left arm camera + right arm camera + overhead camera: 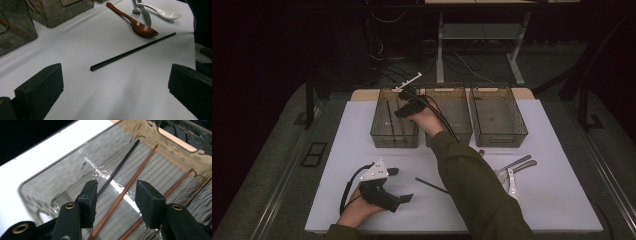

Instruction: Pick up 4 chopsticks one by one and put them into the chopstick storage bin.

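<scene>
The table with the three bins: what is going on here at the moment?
A person is sorting cutlery and chopsticks. The right gripper hangs open over the left bin, where a black chopstick and brown chopsticks lie. The left gripper rests open on the table, facing another black chopstick.

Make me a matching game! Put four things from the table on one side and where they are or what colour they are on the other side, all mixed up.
Things:
1. black chopstick
2. wooden spoon
3. white spoon
4. right tongs

Places or colours:
A. over the left bin
B. brown, with its bowl beside the black chopstick's far end
C. lying alone on the white table, in front of the left tongs
D. pale, next to the fork

Pairs: 1-C, 2-B, 3-D, 4-A
</scene>
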Demonstrator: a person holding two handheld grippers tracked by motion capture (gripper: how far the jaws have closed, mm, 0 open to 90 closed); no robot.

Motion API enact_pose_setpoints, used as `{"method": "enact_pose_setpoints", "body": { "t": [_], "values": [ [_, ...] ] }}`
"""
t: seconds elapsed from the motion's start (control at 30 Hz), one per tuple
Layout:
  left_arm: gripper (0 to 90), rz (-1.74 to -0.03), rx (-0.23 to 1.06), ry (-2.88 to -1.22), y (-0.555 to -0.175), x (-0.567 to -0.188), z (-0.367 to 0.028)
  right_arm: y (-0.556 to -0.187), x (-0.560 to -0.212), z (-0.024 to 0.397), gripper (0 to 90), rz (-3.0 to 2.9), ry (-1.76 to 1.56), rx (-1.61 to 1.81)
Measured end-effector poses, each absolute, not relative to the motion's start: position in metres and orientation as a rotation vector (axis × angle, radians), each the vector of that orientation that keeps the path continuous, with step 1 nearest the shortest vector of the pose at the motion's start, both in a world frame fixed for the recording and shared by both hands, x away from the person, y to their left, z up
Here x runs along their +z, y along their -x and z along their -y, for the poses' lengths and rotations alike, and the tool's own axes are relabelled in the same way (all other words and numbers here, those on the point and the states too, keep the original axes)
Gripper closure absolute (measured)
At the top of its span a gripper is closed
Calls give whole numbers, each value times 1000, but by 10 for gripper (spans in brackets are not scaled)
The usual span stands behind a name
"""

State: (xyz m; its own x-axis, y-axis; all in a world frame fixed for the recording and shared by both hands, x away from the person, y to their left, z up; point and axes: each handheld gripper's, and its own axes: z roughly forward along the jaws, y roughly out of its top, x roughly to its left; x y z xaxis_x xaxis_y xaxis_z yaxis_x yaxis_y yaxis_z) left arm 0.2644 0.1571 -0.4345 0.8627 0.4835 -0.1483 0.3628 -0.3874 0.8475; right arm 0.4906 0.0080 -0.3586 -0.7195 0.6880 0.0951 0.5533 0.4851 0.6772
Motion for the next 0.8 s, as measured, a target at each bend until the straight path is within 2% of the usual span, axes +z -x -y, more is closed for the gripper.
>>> {"method": "enact_pose_setpoints", "body": {
  "t": [0.5, 0.8],
  "values": [
    [0, -629, 152, -2027, -264, -436, -156, -451, -339, 40, 445, -2574, -932, 1192],
    [0, -627, 151, -2035, -264, -437, -155, -429, -339, 75, 415, -2605, -885, 1248]
  ]
}}
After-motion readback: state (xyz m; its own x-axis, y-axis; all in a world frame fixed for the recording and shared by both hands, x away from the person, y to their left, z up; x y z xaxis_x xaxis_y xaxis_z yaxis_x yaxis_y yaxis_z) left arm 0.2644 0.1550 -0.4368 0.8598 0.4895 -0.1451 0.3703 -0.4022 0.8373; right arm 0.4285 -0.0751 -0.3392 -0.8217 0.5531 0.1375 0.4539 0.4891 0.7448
